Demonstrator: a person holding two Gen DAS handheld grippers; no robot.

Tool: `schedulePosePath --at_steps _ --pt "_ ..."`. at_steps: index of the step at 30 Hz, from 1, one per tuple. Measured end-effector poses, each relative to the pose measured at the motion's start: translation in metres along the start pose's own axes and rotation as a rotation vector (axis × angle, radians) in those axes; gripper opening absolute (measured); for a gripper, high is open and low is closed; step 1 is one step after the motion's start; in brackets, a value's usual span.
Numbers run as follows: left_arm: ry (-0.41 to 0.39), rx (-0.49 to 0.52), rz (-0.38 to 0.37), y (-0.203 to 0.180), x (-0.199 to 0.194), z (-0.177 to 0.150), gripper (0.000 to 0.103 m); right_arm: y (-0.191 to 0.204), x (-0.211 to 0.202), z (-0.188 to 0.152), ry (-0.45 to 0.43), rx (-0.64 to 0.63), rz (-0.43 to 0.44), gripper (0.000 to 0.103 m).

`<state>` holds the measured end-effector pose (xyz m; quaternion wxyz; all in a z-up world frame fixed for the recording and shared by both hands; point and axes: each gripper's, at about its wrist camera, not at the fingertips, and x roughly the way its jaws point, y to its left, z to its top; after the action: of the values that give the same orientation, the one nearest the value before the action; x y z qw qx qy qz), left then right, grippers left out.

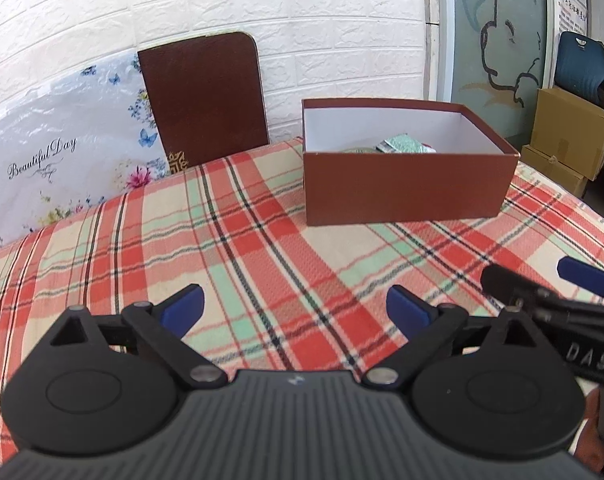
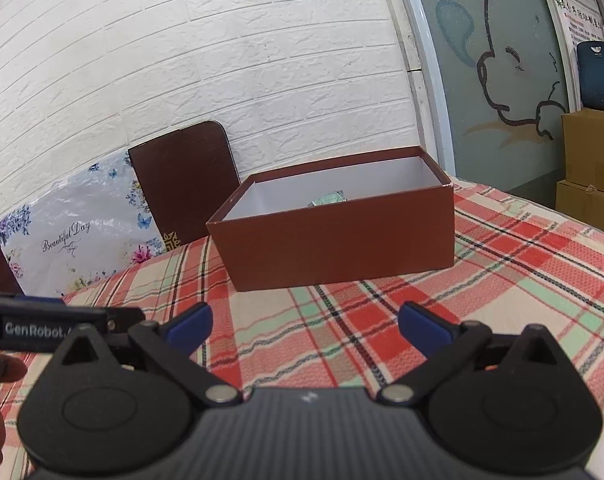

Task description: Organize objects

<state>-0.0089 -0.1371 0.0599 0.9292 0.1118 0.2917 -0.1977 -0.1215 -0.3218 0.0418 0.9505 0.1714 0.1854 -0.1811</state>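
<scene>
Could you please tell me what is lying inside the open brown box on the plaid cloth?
Inside the brown box, a green patterned packet and the edge of something round beside it show above the front wall. That wall hides the rest of the floor.

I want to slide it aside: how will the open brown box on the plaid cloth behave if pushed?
The brown box looks like thin cardboard, so probably light. Its wide, flat base makes tipping unlikely. The plaid cloth may bunch and drag. With no lid, its walls could flex under a push.
</scene>
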Motion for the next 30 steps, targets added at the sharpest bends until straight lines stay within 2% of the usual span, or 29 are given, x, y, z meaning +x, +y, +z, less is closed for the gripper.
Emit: schedulePosePath --at_steps 8,13,21,30 --pt "0.002 0.003 0.013 0.008 -0.010 -0.021 0.103 0.006 -0.007 -0.003 0.009 0.013 -0.011 0.103" --pt "0.008 0.032 0.051 0.008 -0.011 -0.028 0.103 0.009 -0.003 -0.006 0.029 0.018 -0.020 0.103" --pt "0.020 0.021 0.043 0.009 -0.011 -0.034 0.103 0.009 0.000 -0.007 0.038 0.031 -0.038 0.103" --pt "0.100 -0.014 0.019 0.008 -0.001 -0.045 0.103 0.005 0.005 -0.009 0.047 0.038 -0.052 0.103"
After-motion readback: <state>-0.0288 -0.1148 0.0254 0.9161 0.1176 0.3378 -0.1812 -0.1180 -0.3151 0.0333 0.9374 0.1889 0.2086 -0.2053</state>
